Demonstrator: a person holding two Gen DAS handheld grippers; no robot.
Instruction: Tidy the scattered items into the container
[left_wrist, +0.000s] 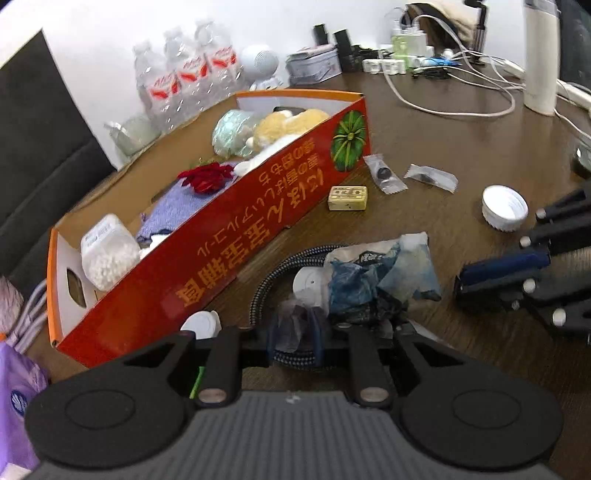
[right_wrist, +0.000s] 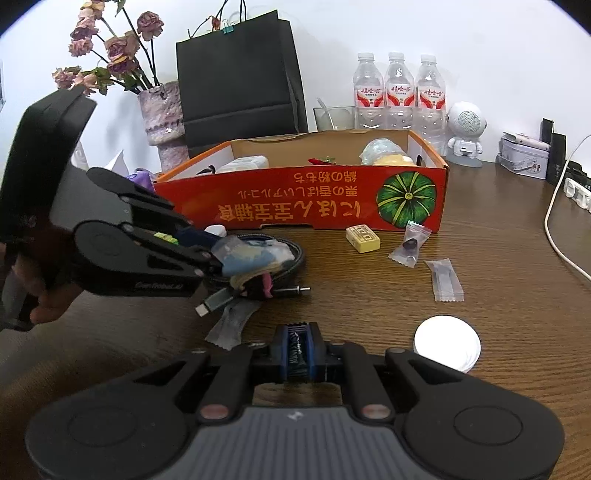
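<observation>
1. The left gripper (right_wrist: 216, 258) comes in at nine o'clock of the right wrist view; its fingers are clenched on a crumpled blue-and-white bag (right_wrist: 255, 254), which is bunched up over the table (right_wrist: 517, 295).
2. A braided cable (right_wrist: 300, 254) curls under and around the bag; its plug lies on the wood at the bag's five o'clock.
3. The box (right_wrist: 295, 206), red-sided and open-topped, stands at twelve o'clock, just behind the bag and cable; in it are a jar (left_wrist: 107, 251), a red flower (left_wrist: 207, 177) and a plush (left_wrist: 288, 125).
4. The right gripper (right_wrist: 297, 350) sits at six o'clock, low over the table; its fingers are clamped on a thin dark strip (right_wrist: 296, 349); what the strip is I cannot tell.
5. A yellow block (right_wrist: 362, 239) lies at the right gripper's one o'clock, near the box's front wall.
6. Two wrapped sweets (right_wrist: 409, 245) lie at two o'clock, close together but apart, outside the box.
7. A white cap (right_wrist: 447, 343) rests on the table at three o'clock, near the right gripper.
</observation>
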